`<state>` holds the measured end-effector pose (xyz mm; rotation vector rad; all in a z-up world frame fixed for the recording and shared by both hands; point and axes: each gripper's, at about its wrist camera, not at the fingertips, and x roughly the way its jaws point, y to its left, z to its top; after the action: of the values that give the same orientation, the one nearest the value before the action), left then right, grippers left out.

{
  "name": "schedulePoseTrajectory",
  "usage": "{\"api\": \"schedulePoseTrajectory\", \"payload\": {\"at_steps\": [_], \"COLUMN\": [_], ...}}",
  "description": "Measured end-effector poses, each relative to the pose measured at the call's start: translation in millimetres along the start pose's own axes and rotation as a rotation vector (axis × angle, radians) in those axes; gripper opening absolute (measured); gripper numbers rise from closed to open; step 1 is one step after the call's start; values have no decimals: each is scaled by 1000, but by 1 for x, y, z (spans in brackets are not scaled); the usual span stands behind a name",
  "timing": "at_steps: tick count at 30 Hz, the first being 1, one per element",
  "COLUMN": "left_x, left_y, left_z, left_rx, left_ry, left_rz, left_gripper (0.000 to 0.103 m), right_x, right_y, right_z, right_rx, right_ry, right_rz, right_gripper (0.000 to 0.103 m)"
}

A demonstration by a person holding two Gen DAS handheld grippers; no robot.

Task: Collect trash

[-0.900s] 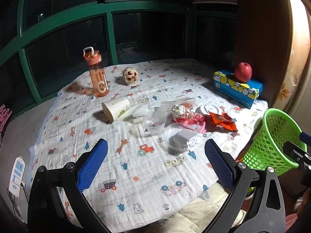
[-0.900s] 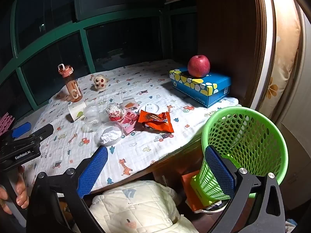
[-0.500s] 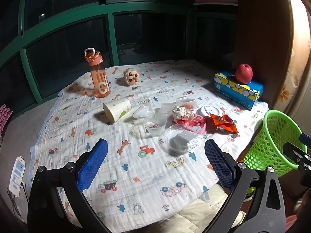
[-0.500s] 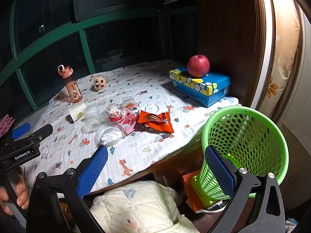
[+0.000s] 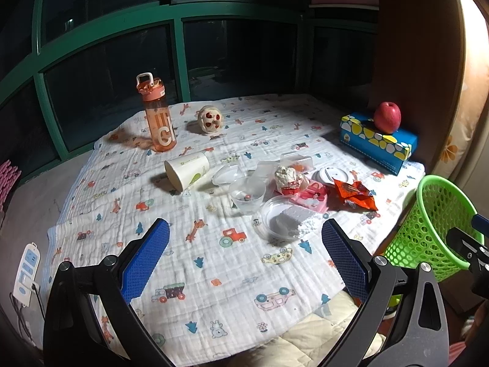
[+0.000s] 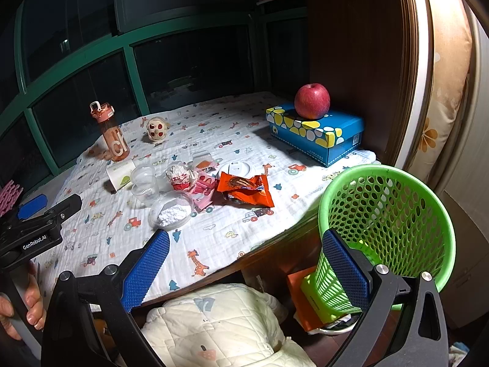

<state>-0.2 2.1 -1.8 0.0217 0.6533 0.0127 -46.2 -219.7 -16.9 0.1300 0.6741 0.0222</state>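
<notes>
Both the left hand-held gripper [image 5: 244, 257] and the right hand-held gripper [image 6: 244, 260] are hanging wide open and empty as before, barely shifting, leaving the trash [image 5: 284, 183] uncollected mid-surface [image 5: 214, 275], the basket [image 6: 388, 223] waiting off its right edge.

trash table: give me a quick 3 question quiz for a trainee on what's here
1. True or false: the apple rests on top of the blue box.
2. Multiple choice: how does the paper cup lie? A) upright B) on its side C) inside the green basket
3. Fill in: the left gripper and the right gripper are both ____, holding nothing.

Key: 1 true; 2 B; 3 open. The orange wrapper and the clear tub of white powder also lie on the cloth, not in the basket.
</notes>
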Motion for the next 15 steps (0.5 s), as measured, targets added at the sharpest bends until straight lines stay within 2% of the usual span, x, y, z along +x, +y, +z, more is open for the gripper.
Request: {"api": "schedulePoseTrajectory", "payload": {"at_steps": [15], "left_x": [1], "left_y": [0], "left_z": [-3], "left_rx": [-2], "left_ry": [0], "left_rz": [6], "left_gripper": [98], "right_x": [0], "right_y": [0], "right_z": [-3], "right_rx": [2], "right_ry": [4], "right_rz": [-1], "right_gripper": [97]}}
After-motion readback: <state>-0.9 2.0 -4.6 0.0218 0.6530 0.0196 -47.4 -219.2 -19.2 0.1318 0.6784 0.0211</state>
